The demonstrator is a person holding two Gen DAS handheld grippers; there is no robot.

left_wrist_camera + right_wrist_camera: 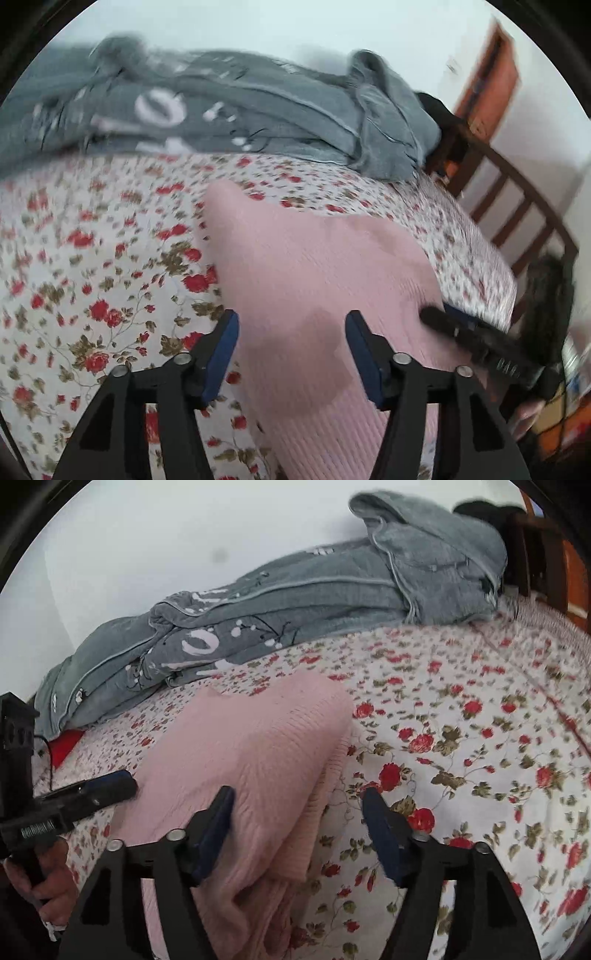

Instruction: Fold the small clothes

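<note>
Left wrist view: left gripper (291, 347) fingers spread, empty, above a pink garment (314, 258) on a flowered bedspread (92, 240); right gripper (299, 827) likewise spread, holding nothing.

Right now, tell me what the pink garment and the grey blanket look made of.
Pink garment: seemingly a soft ribbed knit, matte; fine parallel ridges run across it and it drapes in loose folds. Grey blanket: probably a thick quilted or crinkled cotton-like fabric, matte, with piped edges and a white printed pattern; the exact fibre cannot be told.
</note>
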